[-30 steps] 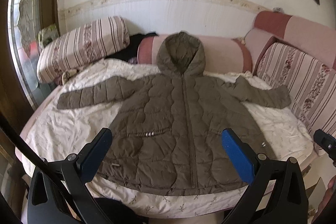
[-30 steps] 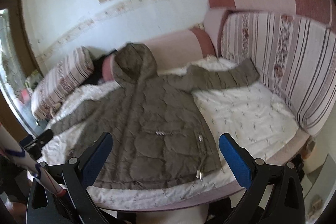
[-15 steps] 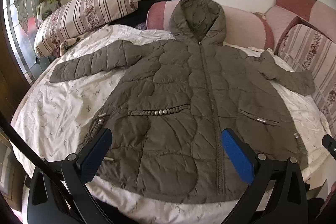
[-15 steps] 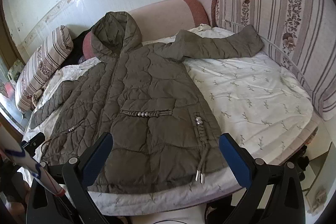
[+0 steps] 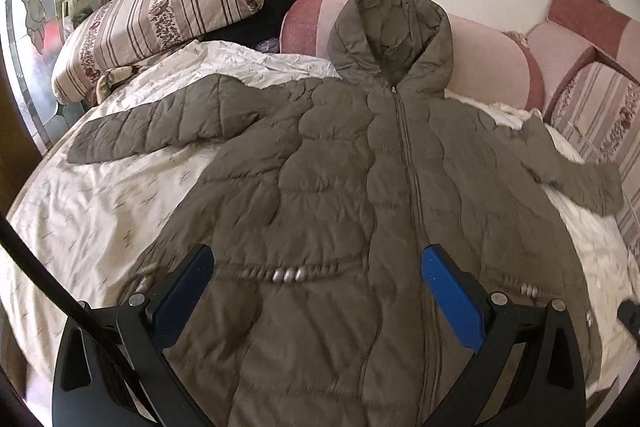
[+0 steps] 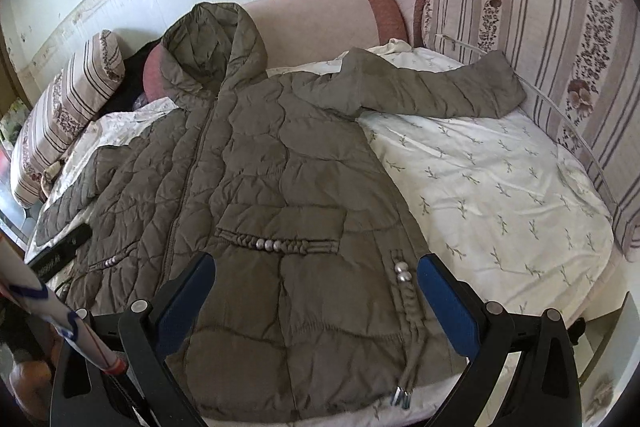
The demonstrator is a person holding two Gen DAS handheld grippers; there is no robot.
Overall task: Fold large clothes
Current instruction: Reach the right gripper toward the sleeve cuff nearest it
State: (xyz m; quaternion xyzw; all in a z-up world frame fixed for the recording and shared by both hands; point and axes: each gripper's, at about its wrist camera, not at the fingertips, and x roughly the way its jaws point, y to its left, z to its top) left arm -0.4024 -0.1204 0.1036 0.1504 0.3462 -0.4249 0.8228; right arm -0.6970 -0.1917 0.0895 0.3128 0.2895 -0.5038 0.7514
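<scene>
Hovering over quilted hooded jacket (image 5: 340, 195) spread flat on bed (image 6: 500, 187) | left tool (image 5: 316, 279) wide open, empty | right tool (image 6: 316, 283) wide open, empty

Both grippers, left (image 5: 316, 275) and right (image 6: 316, 283), now lower and closer over the jacket (image 5: 360, 227).

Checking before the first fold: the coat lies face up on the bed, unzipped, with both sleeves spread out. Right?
Not quite: the coat is zipped up to the hood, as the left wrist view shows. It does lie face up on the bed with both sleeves spread.
</scene>
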